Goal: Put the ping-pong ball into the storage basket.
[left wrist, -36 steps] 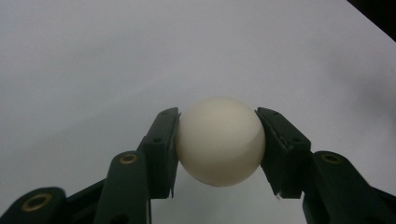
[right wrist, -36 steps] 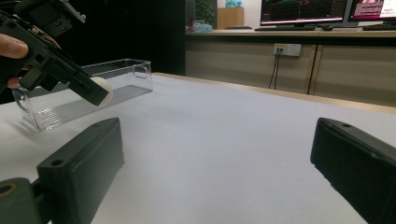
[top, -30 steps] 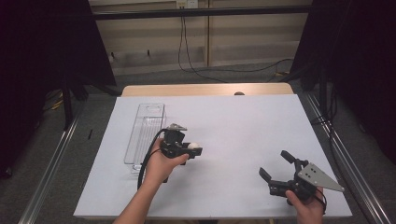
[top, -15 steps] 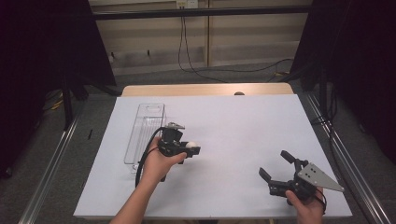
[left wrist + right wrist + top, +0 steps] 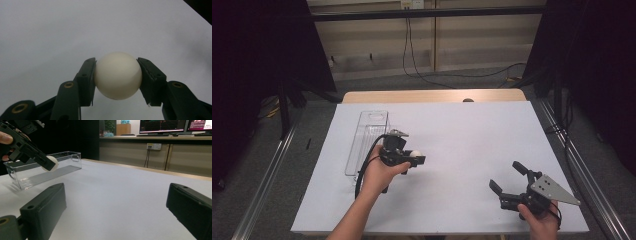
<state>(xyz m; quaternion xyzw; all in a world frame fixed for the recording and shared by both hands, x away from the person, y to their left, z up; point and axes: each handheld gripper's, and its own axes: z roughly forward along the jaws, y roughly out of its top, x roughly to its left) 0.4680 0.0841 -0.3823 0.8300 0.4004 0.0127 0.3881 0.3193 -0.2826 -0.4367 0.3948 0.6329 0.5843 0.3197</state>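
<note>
A white ball [image 5: 118,75] is clamped between the two jaws of my left gripper [image 5: 415,158], held above the white table just right of a clear plastic bin [image 5: 364,142]. In the right gripper view the same ball [image 5: 52,163] shows at the tip of the left gripper [image 5: 47,162], in front of the clear bin [image 5: 42,171]. My right gripper [image 5: 507,180] rests low near the table's front right with its jaws wide apart and nothing between them; its fingers [image 5: 43,211] frame bare tabletop.
The white table sheet [image 5: 462,135] spreads between the two grippers. A wooden edge [image 5: 432,96] runs along the far side. Cables [image 5: 422,65] lie on the floor beyond, and metal rails [image 5: 267,175] flank the table.
My left gripper with the ball has shifted slightly toward the near side and tilted. The right gripper has not moved.
</note>
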